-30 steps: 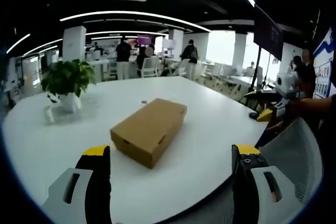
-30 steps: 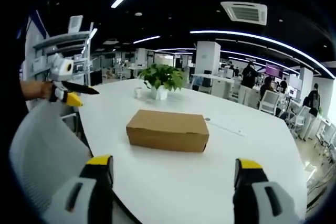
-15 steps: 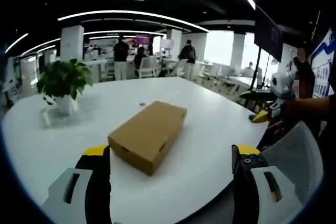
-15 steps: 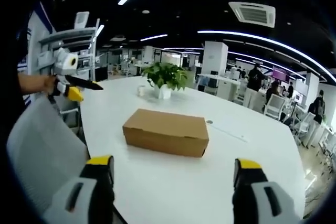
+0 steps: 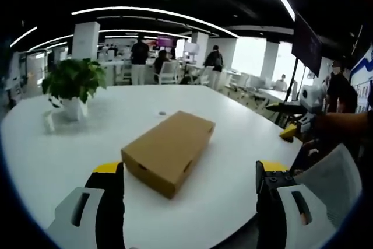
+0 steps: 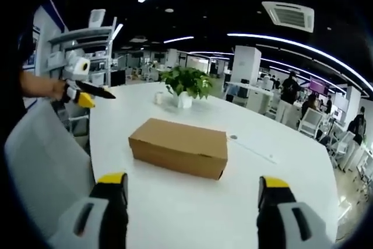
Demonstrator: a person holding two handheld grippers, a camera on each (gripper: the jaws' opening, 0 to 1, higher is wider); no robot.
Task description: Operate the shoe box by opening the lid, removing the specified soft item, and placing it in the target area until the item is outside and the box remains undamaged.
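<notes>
- The shoe box (image 5: 168, 150) sits closed on the white tabletop (image 5: 233, 144), lid down flat, with nothing lifted or creased as far as either view shows.
- In the left gripper view the box lies ahead of the left gripper (image 5: 189, 193), angled with a short end nearest; that gripper's jaws stand wide apart and hold nothing.
- In the right gripper view the same box (image 6: 178, 147) shows its long side, ahead of the right gripper (image 6: 191, 193), whose jaws are likewise spread wide and empty.
- Neither gripper touches the box; both hang short of it, over the near edge of the tabletop.
- The soft item is presumably inside the closed box, so I cannot say what it is or how it lies.
- No marked target area is visible on the tabletop; the bare white surface around the box looks like the likely spot, but that is a guess.
- A potted plant (image 6: 187, 86) stands on the tabletop beyond the box, well apart from it.
- Judged from this, no step of the task is done: opening the lid, taking out the item and setting it down all remain.
- The first step in hand looks to be the approach to the lid's edge.
</notes>
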